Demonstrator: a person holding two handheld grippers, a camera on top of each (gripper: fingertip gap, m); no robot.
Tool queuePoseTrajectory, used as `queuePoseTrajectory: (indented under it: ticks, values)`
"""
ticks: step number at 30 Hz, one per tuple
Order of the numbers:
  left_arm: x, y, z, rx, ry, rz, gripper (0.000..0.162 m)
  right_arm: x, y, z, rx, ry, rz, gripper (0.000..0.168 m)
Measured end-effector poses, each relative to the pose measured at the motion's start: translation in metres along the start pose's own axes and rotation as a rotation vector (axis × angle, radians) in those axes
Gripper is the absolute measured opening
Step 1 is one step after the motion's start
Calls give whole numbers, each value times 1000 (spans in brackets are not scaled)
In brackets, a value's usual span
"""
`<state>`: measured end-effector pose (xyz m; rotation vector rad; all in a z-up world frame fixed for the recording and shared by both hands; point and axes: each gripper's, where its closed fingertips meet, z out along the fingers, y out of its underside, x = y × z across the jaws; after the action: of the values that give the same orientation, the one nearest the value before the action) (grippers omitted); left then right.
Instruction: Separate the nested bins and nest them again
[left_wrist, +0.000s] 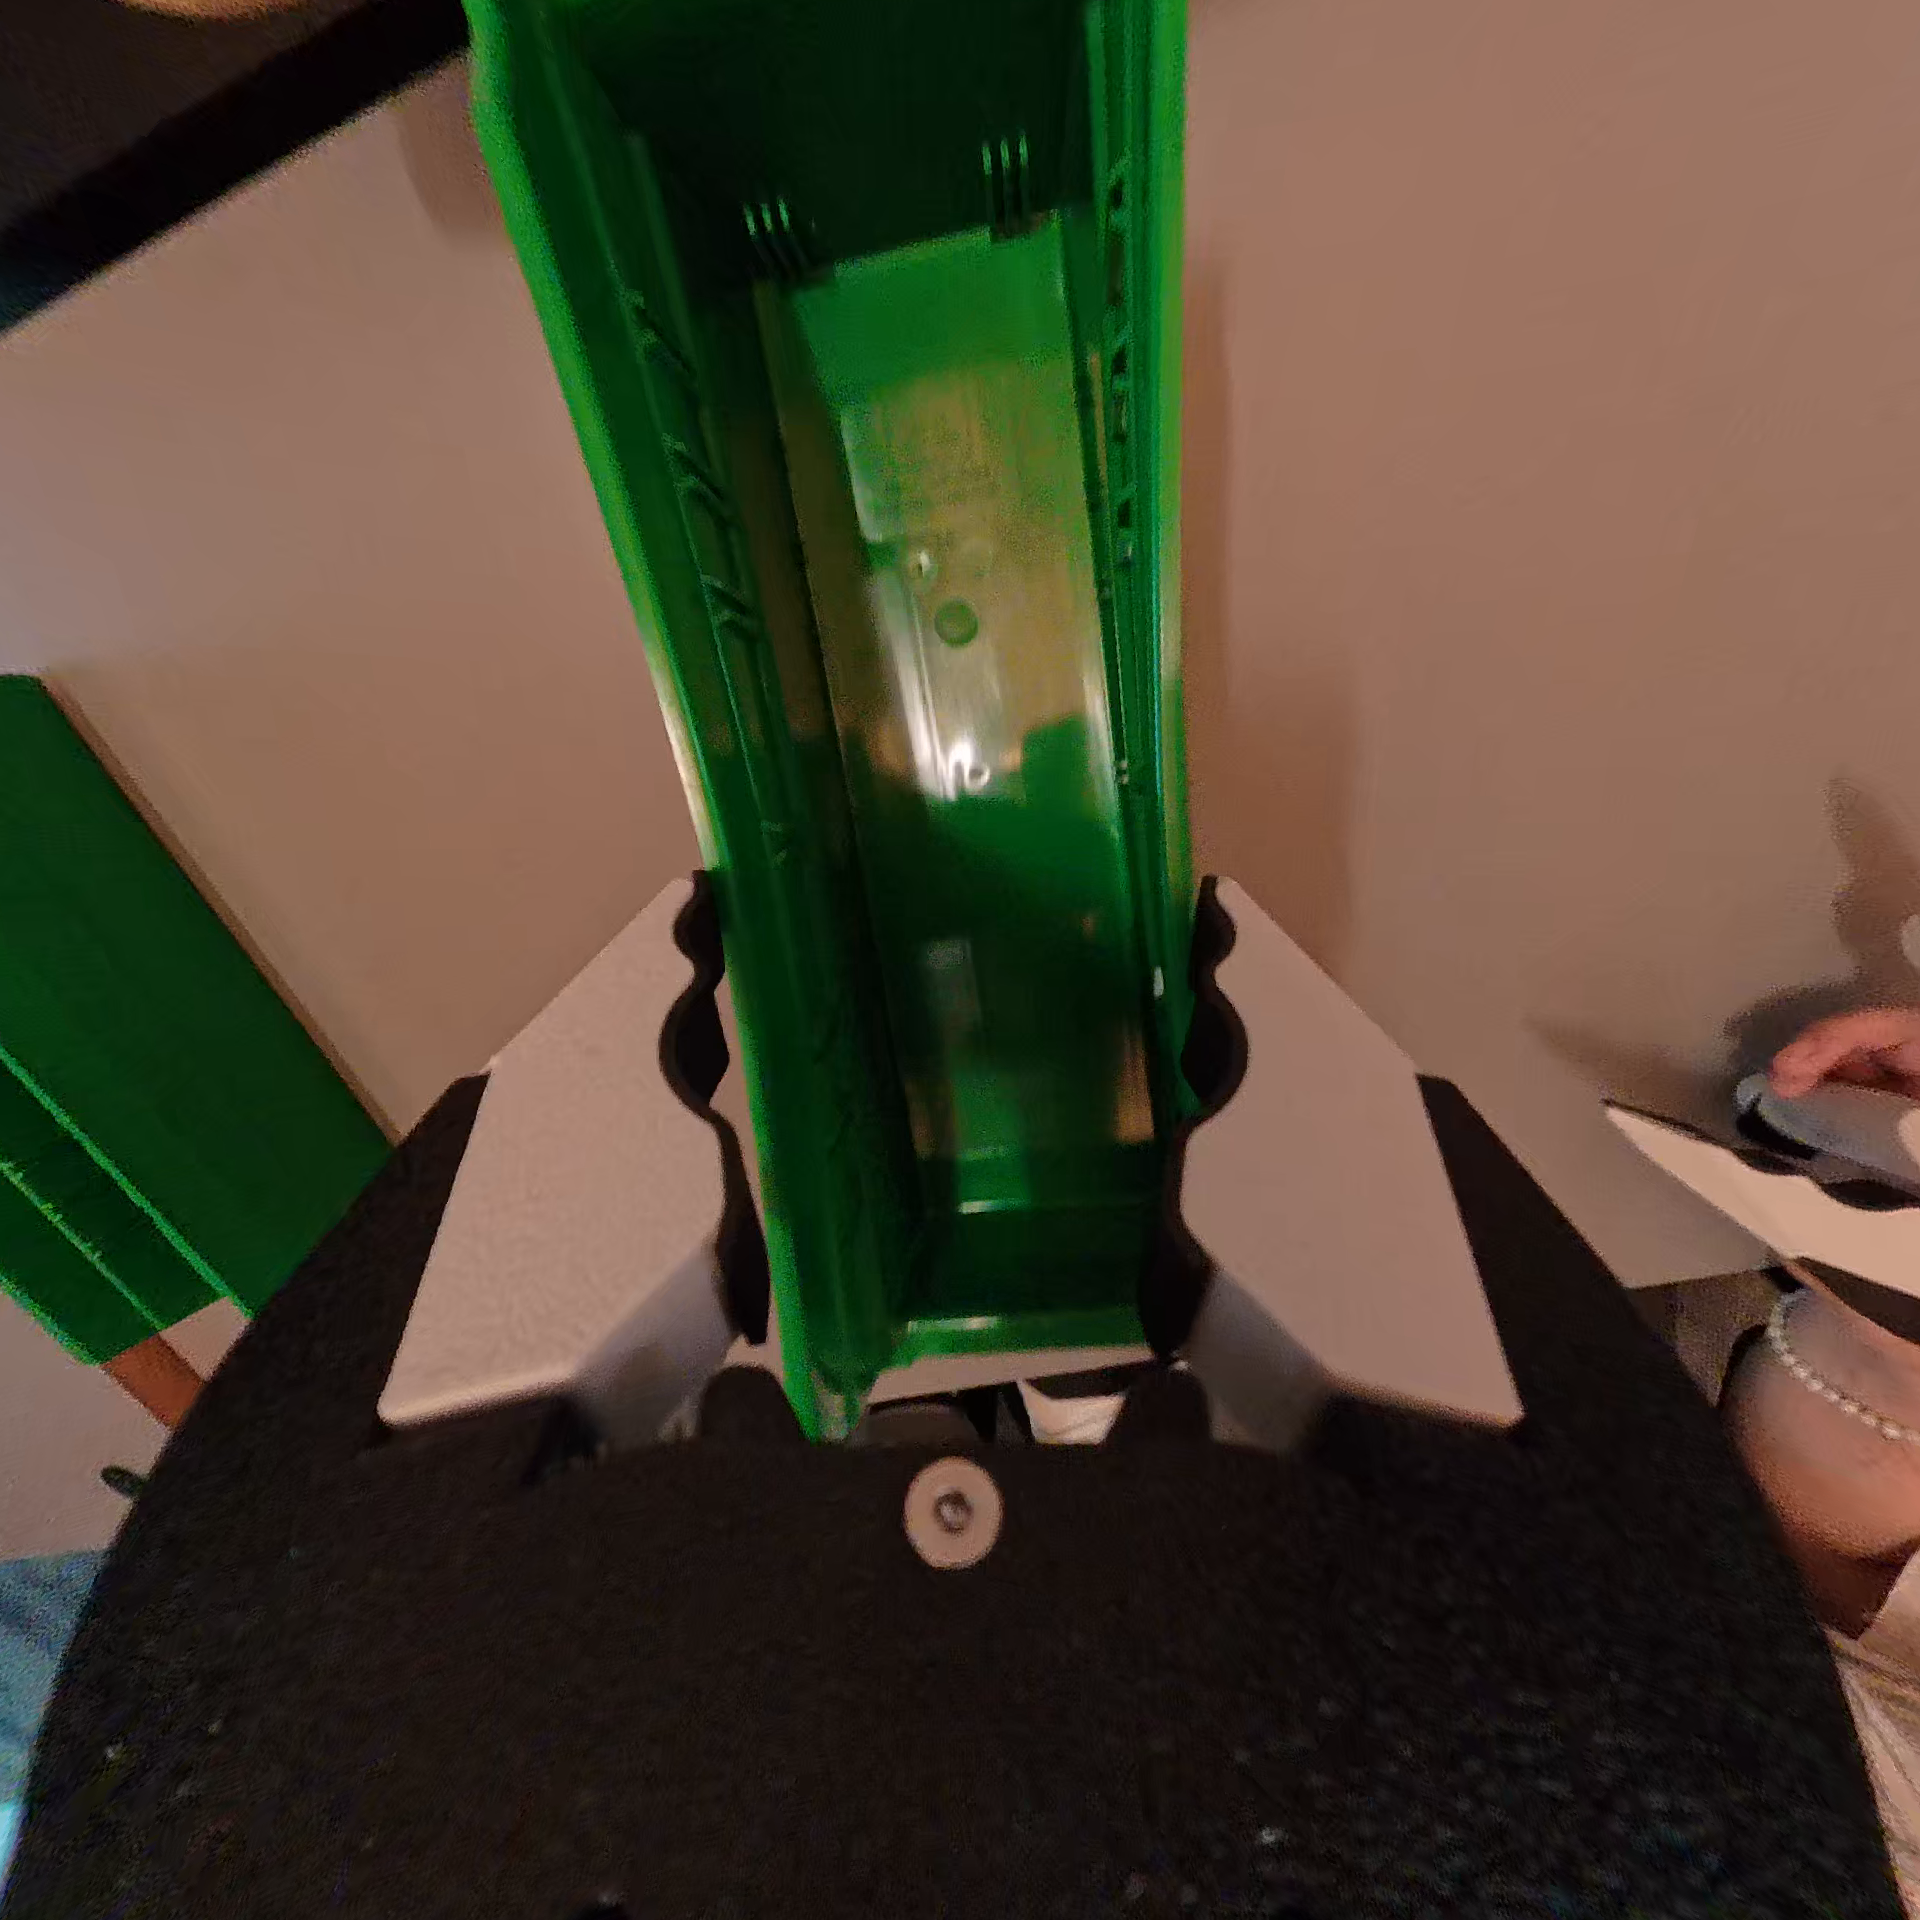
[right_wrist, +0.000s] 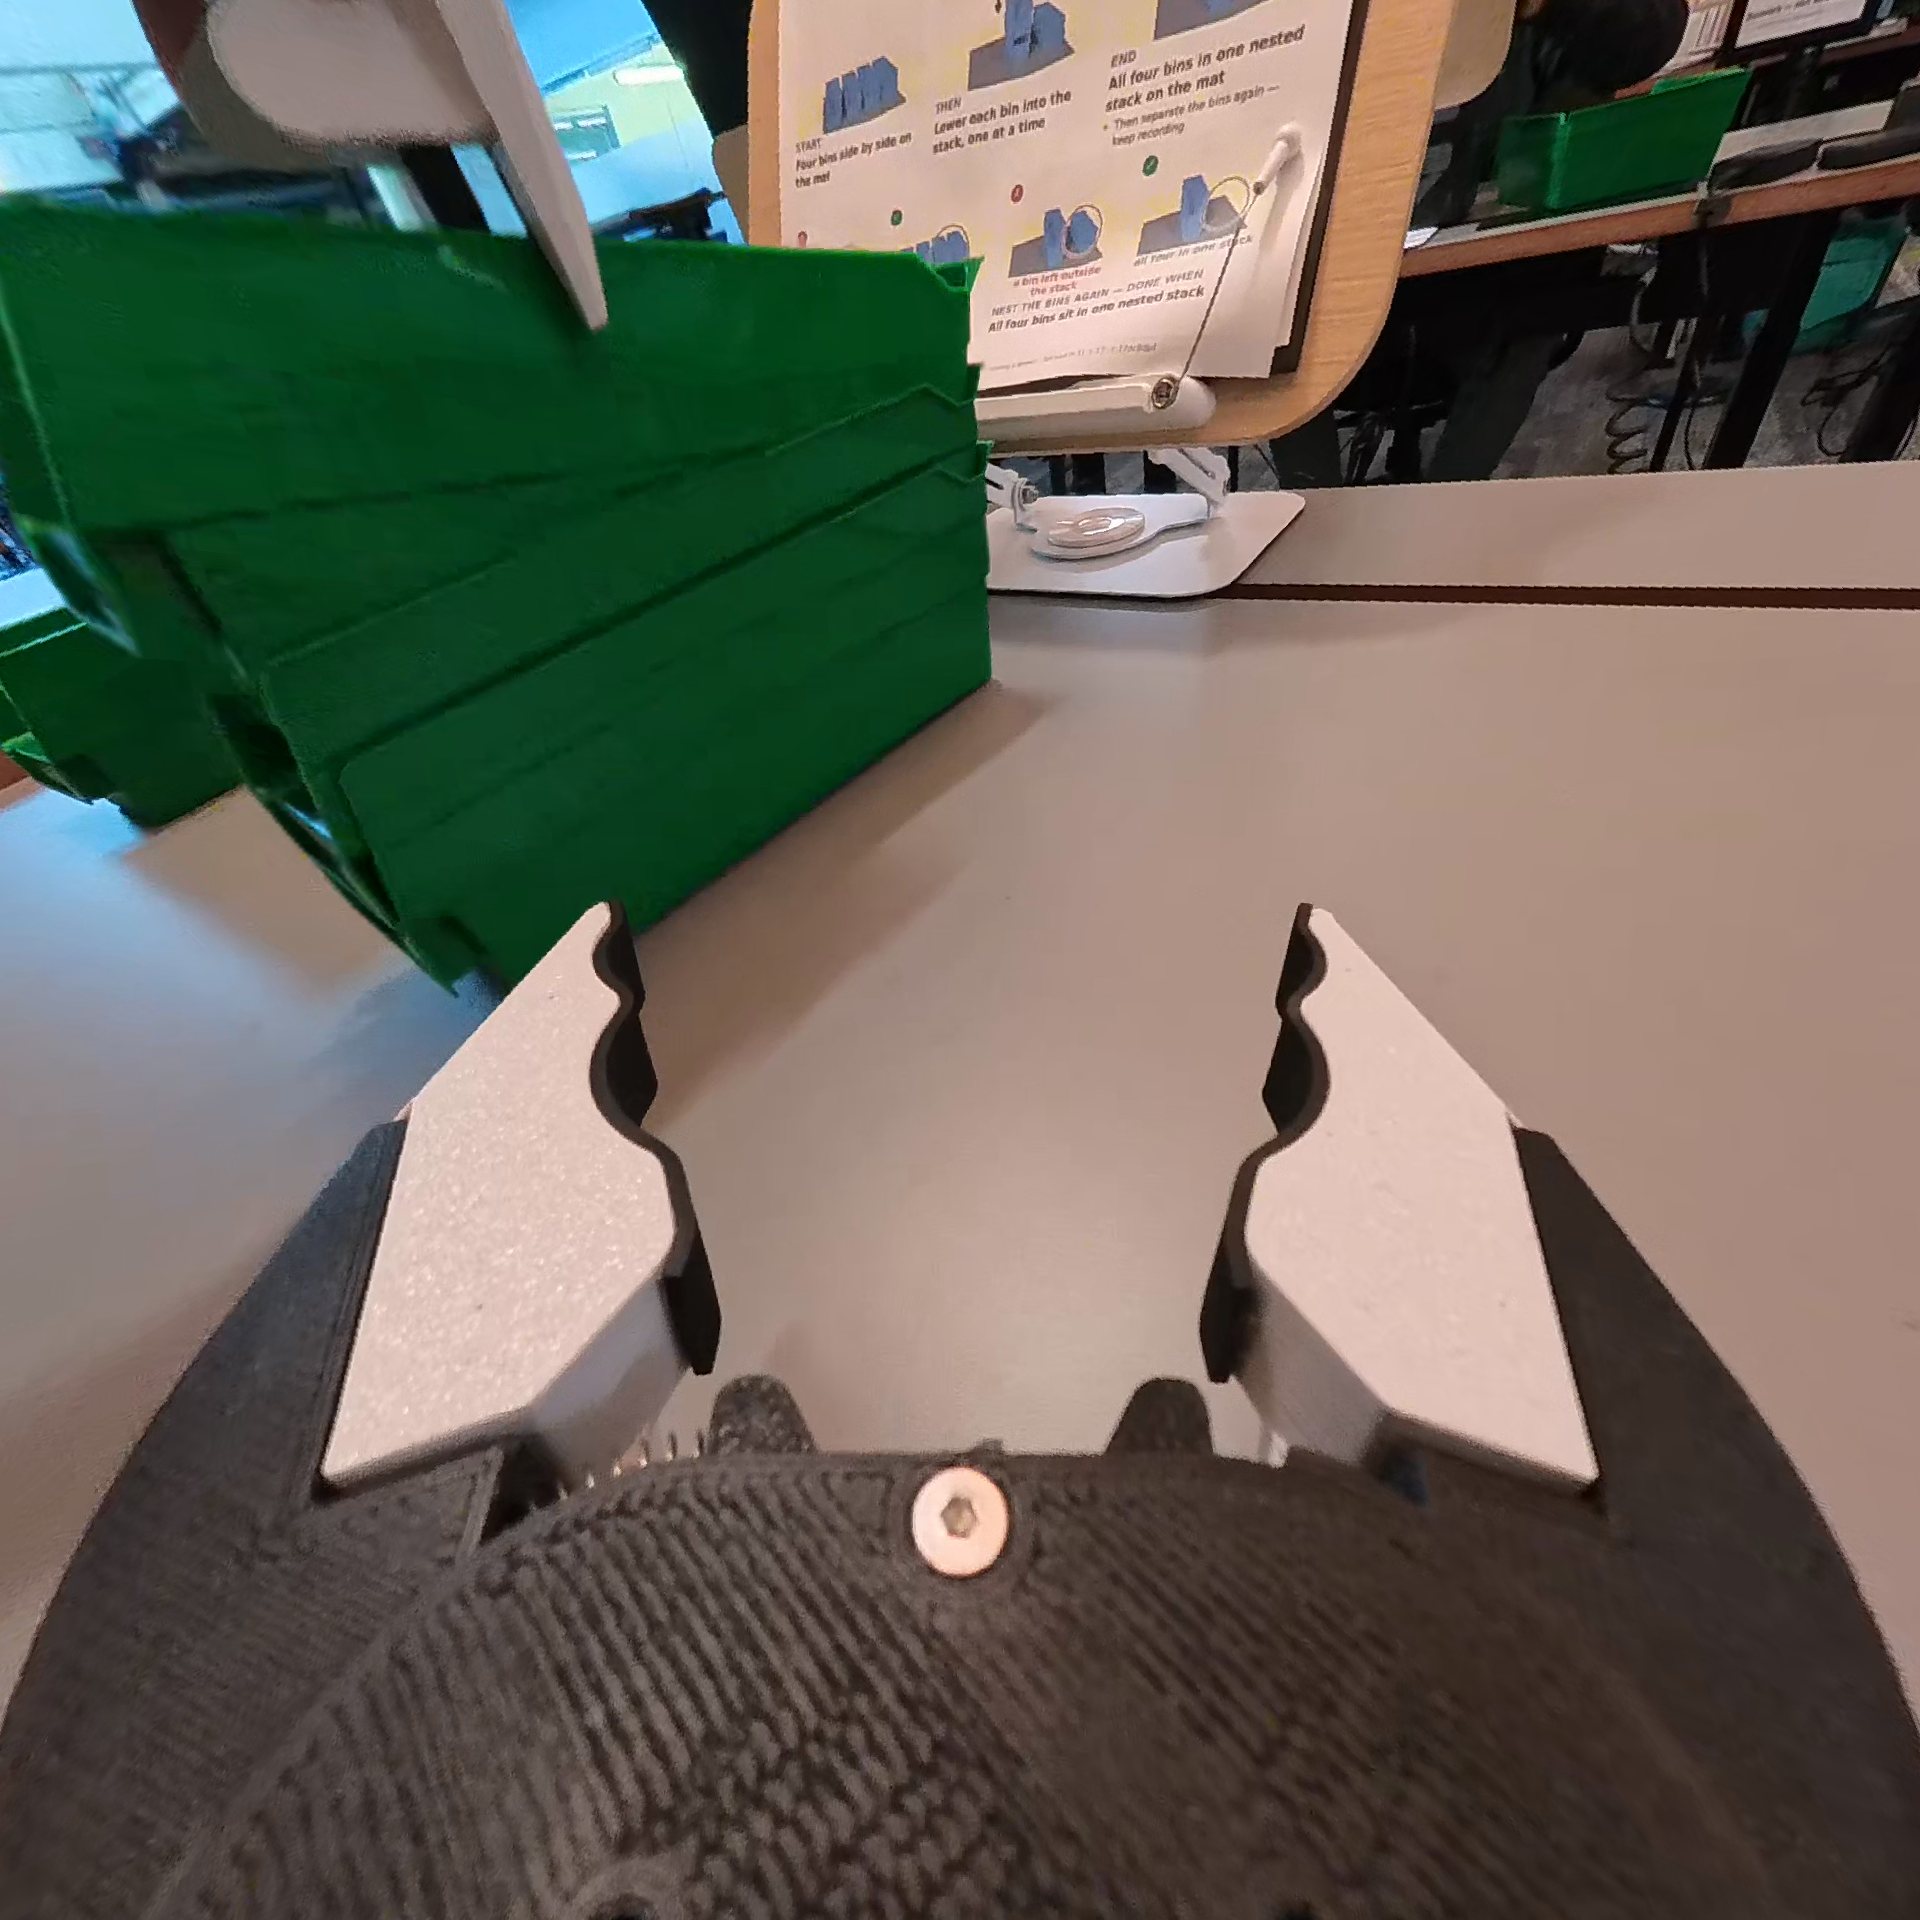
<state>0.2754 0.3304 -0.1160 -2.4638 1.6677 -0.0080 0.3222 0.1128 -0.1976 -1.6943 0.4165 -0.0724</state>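
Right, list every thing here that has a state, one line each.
left gripper: shut on the green bin, one finger on each long side.
green bin: open-topped, empty, tilted atop the stack.
nested stack: green bins one inside another, standing on the table.
right gripper: open, empty, over the table.
instruction sheet: propped upright on a stand.

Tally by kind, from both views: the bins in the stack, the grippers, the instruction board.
Green bins in the stack: 4, counting the tilted top bin
Grippers: 2, the left gripper and the right gripper
Instruction board: 1
Total: 7
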Motion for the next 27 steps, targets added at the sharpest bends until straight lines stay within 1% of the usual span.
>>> queuePoseTrajectory:
  ticks: [8, 13, 16, 18, 21, 24, 27]
  values:
    - [-14, -23, -71, 140, -8, -5, 89, 0, 1, -1, -2, -1, 4, 121]
    - [-51, -24, -105, 189, -52, -49, 88, 2, 0, -2, 3, 2, 4, 120]
    - [-72, -22, -117, 225, -51, -75, 88, 2, 2, -1, -1, 3, 8, 120]
    - [-90, -18, -116, 219, -54, -95, 88, 2, 3, 0, -8, 1, 10, 120]
    - [-122, -10, -100, 202, -67, -135, 88, 1, 3, 0, -10, 1, 6, 120]
    - [-149, 1, -73, 203, -66, -180, 89, 0, -4, -3, 1, 5, -11, 120]
    - [-169, 17, -39, 189, -65, -213, 89, -1, -10, -6, 14, 14, -33, 120]
